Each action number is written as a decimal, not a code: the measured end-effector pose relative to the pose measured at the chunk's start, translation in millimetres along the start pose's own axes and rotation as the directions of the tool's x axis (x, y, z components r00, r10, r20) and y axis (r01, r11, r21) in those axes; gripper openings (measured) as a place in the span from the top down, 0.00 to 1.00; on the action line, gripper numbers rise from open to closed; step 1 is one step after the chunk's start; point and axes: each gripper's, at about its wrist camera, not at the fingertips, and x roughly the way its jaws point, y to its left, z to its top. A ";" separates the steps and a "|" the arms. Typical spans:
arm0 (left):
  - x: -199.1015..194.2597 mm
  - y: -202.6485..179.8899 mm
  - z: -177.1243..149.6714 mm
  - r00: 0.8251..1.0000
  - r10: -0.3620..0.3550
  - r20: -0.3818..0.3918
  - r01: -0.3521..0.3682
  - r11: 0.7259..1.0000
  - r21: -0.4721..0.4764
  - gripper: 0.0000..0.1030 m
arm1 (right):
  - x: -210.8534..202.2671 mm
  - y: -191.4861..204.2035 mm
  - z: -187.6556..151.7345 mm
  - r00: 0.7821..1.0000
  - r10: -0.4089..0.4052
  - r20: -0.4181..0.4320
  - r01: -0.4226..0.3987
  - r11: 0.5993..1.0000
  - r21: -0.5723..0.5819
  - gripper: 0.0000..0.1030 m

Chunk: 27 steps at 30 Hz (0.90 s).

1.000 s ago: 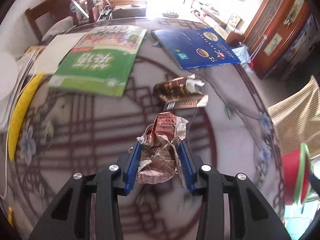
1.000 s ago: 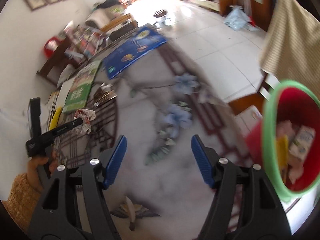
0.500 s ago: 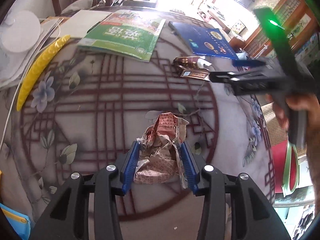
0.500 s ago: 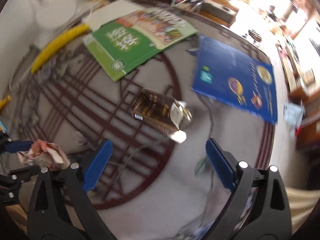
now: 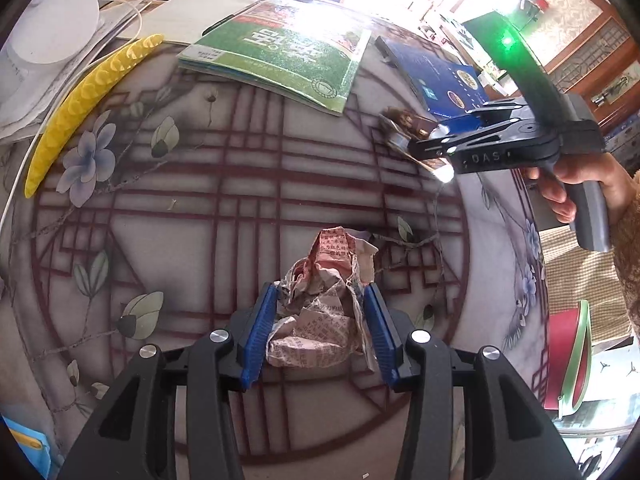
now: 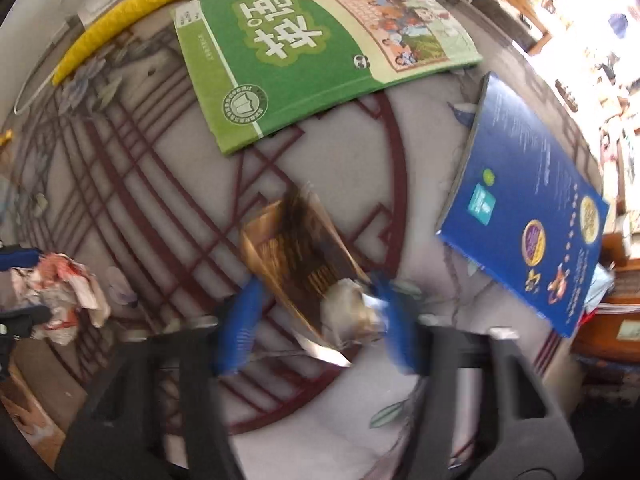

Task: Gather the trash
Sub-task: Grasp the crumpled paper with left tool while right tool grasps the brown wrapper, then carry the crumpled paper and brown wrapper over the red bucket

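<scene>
A crumpled wad of red-printed paper (image 5: 324, 308) sits between the blue pads of my left gripper (image 5: 320, 292), held just above the patterned table (image 5: 200, 200). The jaws are opening slightly, and the pads still touch the paper. The same wad (image 6: 56, 292) shows at the left edge of the right wrist view. My right gripper (image 6: 318, 286) points down over a brown drink carton (image 6: 304, 256) with a torn white top. Its jaws are closing, and the pads meet the carton's sides through motion blur. In the left wrist view a hand (image 5: 580, 176) holds that gripper (image 5: 424, 148) over the carton (image 5: 400, 124).
A green book (image 6: 304, 48) and a blue book (image 6: 532, 216) lie behind the carton. A yellow ridged strip (image 5: 80, 96) and a white round object (image 5: 52, 28) sit at the far left. A red bin with a green rim (image 5: 568, 356) stands beyond the table's right edge.
My right gripper swung in from the bin side, came down over the brown carton and drew its jaws in from wide apart. My left gripper drifted a little across the table with the paper.
</scene>
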 end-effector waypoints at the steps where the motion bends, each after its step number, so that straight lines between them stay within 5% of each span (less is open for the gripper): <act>1: -0.1 -0.9 0.4 1.000 0.001 0.001 -0.001 1.000 0.002 0.59 | -3.5 0.6 -2.6 1.000 0.010 0.011 -0.010 1.000 0.016 0.60; 12: -15.9 5.2 -4.5 1.000 -0.004 0.023 0.005 1.000 -0.023 0.59 | -60.1 30.9 -71.6 0.985 0.059 0.161 -0.093 0.973 0.211 0.67; 21: -38.1 -4.3 -12.8 0.997 -0.018 0.074 0.019 1.000 0.000 0.59 | -100.0 48.1 -153.3 0.954 0.023 0.300 -0.176 0.852 0.493 0.67; 27: -48.1 -22.4 -21.2 0.995 -0.048 0.086 0.044 0.998 0.047 0.59 | -108.4 71.2 -189.2 0.945 0.007 0.328 -0.207 0.789 0.578 0.66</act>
